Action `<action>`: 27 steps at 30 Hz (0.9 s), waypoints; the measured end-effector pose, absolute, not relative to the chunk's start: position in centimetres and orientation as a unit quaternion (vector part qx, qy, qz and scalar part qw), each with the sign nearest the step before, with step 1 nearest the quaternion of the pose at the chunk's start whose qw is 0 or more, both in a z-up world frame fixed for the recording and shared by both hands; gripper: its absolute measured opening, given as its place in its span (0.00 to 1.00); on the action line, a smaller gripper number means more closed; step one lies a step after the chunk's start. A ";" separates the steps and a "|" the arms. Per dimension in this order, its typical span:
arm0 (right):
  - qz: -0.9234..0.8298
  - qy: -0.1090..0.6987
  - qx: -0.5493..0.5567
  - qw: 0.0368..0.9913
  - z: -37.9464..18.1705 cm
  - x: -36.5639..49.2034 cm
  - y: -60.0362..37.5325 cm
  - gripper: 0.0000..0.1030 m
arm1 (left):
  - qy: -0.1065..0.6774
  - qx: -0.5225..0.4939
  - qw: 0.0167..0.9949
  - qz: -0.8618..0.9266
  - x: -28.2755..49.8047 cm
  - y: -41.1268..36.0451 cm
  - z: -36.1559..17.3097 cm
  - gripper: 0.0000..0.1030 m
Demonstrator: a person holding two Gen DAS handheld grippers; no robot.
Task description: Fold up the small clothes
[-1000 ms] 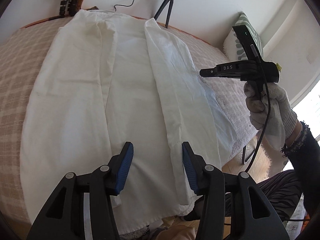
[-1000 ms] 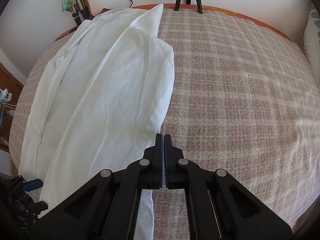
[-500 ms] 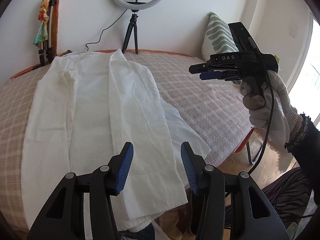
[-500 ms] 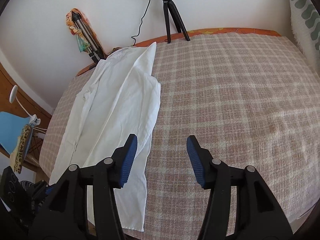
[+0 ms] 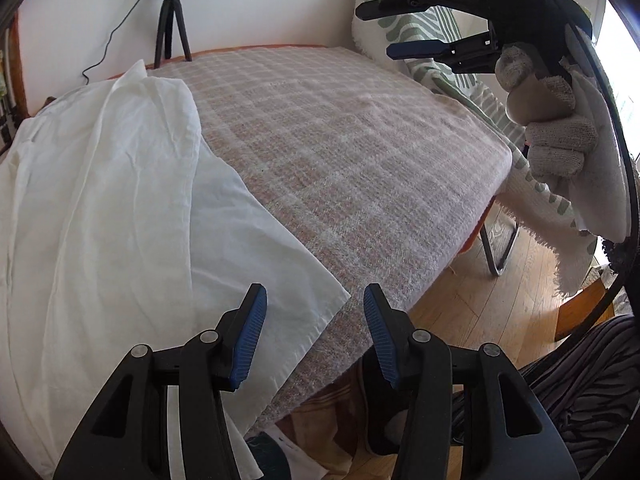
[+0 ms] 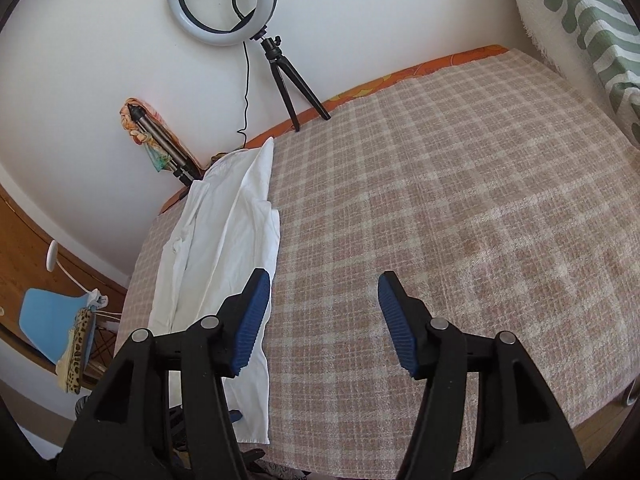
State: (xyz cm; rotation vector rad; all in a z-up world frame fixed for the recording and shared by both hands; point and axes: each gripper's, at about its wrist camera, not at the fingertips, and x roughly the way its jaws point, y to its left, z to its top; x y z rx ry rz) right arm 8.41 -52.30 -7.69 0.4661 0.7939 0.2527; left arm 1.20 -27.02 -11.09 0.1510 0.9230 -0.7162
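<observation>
A white garment (image 5: 120, 200) lies spread along the left part of a plaid-covered bed (image 5: 360, 160), its right side folded in over the middle. My left gripper (image 5: 314, 292) hovers over the garment's near right corner at the bed's edge. Its jaws are opening a little and nothing is between them. In a gloved hand (image 5: 556, 136), my right gripper (image 5: 376, 32) is held high at the upper right. In its own view the right gripper (image 6: 324, 276) hangs above the bare blanket (image 6: 440, 240), just right of the garment (image 6: 224, 248), jaws opening and empty.
A ring light (image 6: 222, 0) on a black tripod (image 5: 172, 28) stands at the far edge against the wall. A green-patterned pillow (image 5: 440, 68) leans at the right end of the bed. Wooden floor (image 5: 500, 312) lies beyond the near edge; a blue chair (image 6: 52, 320) stands far left.
The right gripper went from shut to open and lifted away from the garment's edge. The left gripper slid right along the near edge to the garment's right corner.
</observation>
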 end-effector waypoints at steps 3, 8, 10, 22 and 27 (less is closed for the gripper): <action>0.123 0.379 0.229 0.888 -7.7 8.4 -52.7 0.58 | 0.418 0.096 0.842 -0.327 0.7 -27.7 -11.4 0.49; 0.128 0.377 0.238 0.886 -7.7 9.0 -52.7 0.58 | 0.398 0.109 0.857 -0.310 0.9 -27.7 -11.7 0.43; 0.130 0.376 0.239 0.886 -7.6 9.4 -52.7 0.58 | 0.382 0.116 0.864 -0.305 1.1 -27.5 -11.8 0.16; 0.147 0.416 0.265 0.857 -11.2 14.5 -48.3 0.58 | 0.382 -0.050 0.872 -0.302 3.0 -21.1 -8.9 0.06; 0.157 0.444 0.250 0.846 -12.7 18.5 -44.4 0.58 | 0.379 -0.087 0.873 -0.294 3.1 -19.0 -8.4 0.06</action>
